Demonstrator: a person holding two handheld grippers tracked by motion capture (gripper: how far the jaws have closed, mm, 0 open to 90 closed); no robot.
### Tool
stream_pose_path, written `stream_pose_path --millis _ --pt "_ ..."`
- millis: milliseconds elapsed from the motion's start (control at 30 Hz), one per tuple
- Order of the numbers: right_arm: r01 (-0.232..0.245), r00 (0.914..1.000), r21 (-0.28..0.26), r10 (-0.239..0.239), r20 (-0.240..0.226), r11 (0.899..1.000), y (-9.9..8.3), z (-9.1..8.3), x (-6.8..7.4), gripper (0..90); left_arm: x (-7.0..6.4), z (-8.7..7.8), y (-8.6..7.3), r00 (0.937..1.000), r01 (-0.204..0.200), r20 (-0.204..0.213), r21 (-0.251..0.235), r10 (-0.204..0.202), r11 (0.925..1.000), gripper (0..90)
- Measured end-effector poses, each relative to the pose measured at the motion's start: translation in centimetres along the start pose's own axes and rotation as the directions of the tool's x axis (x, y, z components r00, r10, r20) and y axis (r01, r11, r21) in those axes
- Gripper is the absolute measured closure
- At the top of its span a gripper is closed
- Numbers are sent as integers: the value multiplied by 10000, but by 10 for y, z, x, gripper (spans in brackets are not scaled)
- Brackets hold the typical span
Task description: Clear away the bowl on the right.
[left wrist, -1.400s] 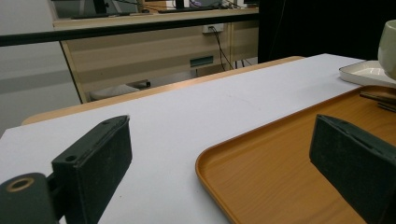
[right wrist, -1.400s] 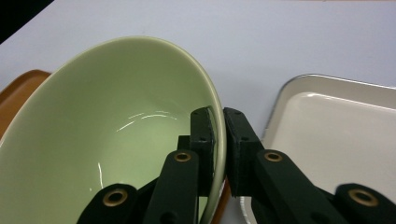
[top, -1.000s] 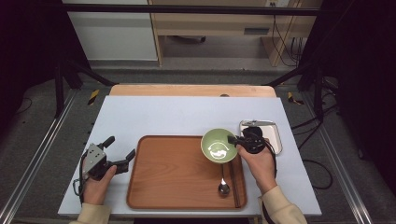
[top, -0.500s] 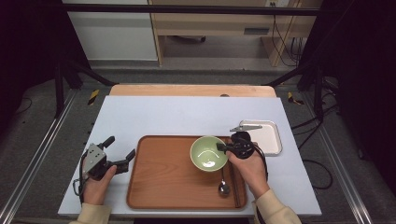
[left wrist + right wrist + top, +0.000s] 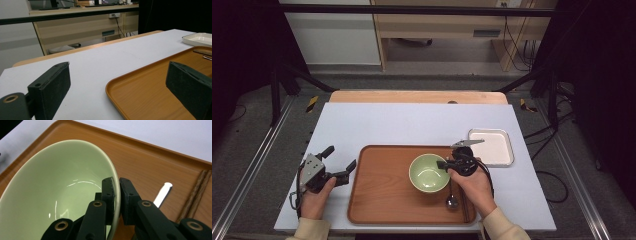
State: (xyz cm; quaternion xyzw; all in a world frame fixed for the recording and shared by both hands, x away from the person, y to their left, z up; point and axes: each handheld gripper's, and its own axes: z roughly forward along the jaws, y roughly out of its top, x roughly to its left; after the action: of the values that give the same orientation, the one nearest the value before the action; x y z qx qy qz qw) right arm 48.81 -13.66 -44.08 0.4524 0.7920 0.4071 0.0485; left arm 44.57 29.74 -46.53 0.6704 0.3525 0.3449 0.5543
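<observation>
Right gripper (image 5: 446,164) pinches the green bowl (image 5: 428,173) by its right rim, one jaw inside, one outside, the bowl over the wooden tray (image 5: 382,200), spoon (image 5: 452,199) just right; left gripper (image 5: 339,165) sits wide open off the tray's left edge
</observation>
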Motion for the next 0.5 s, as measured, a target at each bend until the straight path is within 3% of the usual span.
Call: stream_pose_path --millis 500 --pt "-17 9993 236 26 -365 9997 -4 4 1 829 0 0 0 10000 -1 21 -11 1 10000 53"
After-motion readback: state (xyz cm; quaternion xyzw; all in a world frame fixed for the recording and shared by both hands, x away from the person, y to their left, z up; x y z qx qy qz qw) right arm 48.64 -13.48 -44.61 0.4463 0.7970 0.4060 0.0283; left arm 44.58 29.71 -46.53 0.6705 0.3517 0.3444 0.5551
